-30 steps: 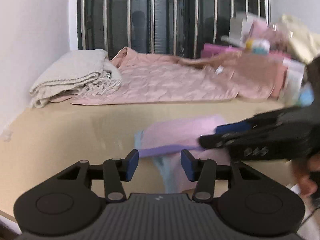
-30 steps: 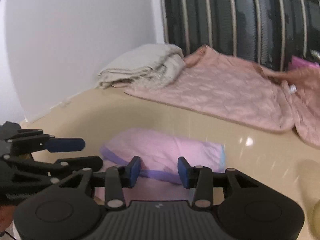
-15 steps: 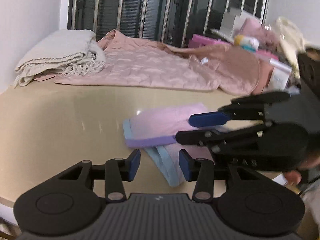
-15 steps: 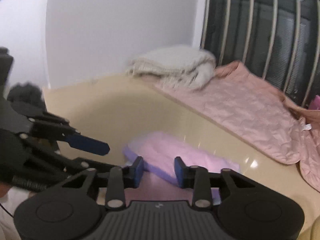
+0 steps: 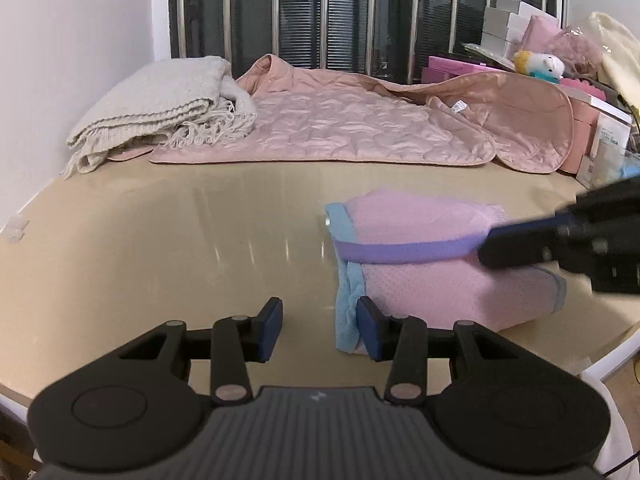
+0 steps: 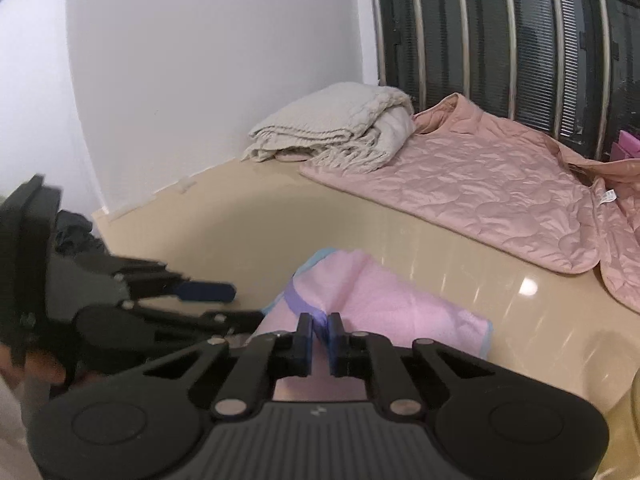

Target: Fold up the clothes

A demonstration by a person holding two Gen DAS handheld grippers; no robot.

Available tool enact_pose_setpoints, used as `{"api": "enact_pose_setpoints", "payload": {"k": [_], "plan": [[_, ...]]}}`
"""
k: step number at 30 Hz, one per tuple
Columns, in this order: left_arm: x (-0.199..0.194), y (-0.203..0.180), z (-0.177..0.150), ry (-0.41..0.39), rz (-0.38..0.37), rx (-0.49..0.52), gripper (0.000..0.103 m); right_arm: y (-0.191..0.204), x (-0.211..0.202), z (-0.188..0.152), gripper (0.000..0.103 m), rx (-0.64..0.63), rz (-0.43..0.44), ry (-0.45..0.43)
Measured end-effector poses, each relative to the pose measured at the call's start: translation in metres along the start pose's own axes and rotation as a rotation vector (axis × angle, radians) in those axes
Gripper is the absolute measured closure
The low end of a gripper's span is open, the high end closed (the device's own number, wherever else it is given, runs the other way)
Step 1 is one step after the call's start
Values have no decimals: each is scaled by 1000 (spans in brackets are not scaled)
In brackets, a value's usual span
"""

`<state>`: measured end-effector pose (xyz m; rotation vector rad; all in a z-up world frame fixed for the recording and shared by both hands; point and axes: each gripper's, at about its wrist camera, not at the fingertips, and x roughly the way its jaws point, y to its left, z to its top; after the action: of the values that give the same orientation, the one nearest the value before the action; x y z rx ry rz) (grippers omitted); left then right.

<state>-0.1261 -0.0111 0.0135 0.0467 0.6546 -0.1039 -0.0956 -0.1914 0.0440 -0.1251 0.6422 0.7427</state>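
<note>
A folded pink garment [image 5: 420, 280] with a purple band [image 5: 400, 248] and a light blue edge [image 5: 346, 320] lies on the beige table [image 5: 160, 260]. My right gripper [image 6: 320, 322] is closing its jaws, and the purple band is pinched between the pads. In the left wrist view the right gripper [image 5: 490, 248] reaches in from the right and holds that band slightly raised. My left gripper [image 5: 320, 310] stands open just above the table at the garment's left corner, its right finger beside the blue edge. From the right wrist view the left gripper [image 6: 236, 304] is open too.
A folded beige knitted blanket [image 5: 160, 112] and a spread pink quilted jacket [image 5: 340, 128] lie at the back by the barred window. Boxes and a plush toy [image 5: 538, 64] crowd the back right. The table's front edge [image 5: 616, 356] runs close on the right.
The right gripper's jaws have come together on the purple band and it has drawn back toward the right. The left gripper stays open and now sits at the garment's left corner.
</note>
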Motion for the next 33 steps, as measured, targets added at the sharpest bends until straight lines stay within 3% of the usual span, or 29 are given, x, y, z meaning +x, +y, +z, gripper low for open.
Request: {"api": "enact_pose_setpoints", "payload": {"k": [2, 5, 6, 7, 8, 10, 14, 18, 22, 26, 29, 33], "plan": [[-4, 11, 7, 14, -49, -54, 61, 2, 4, -10, 95, 7, -13, 23], [-12, 31, 31, -18, -186, -191, 61, 7, 4, -21, 92, -7, -24, 8], [-13, 31, 40, -35, -229, -207, 61, 9, 3, -23, 82, -11, -24, -2], [-11, 28, 48, -56, -263, -202, 61, 10, 1, -23, 66, -10, -22, -9], [-7, 23, 54, -80, -293, -183, 61, 10, -3, -23, 59, -8, -33, -19], [9, 12, 61, -77, -324, -147, 61, 10, -13, -22, 56, -5, -54, -38], [44, 1, 57, 48, -313, -160, 66, -7, -33, -18, 58, 90, -129, -95], [39, -6, 41, 21, -254, -99, 66, -26, -20, -13, 61, 188, -200, -107], [29, 10, 35, 24, -253, -152, 60, -22, 15, -22, 64, 162, -203, -20], [25, 22, 38, 38, -147, -182, 57, -19, 4, -33, 62, 162, -303, -53], [18, 21, 38, 25, -129, -206, 48, -24, -7, -37, 42, 254, -277, -111], [25, 7, 38, 48, -91, -173, 46, -19, 1, -42, 40, 277, -263, -119]]}}
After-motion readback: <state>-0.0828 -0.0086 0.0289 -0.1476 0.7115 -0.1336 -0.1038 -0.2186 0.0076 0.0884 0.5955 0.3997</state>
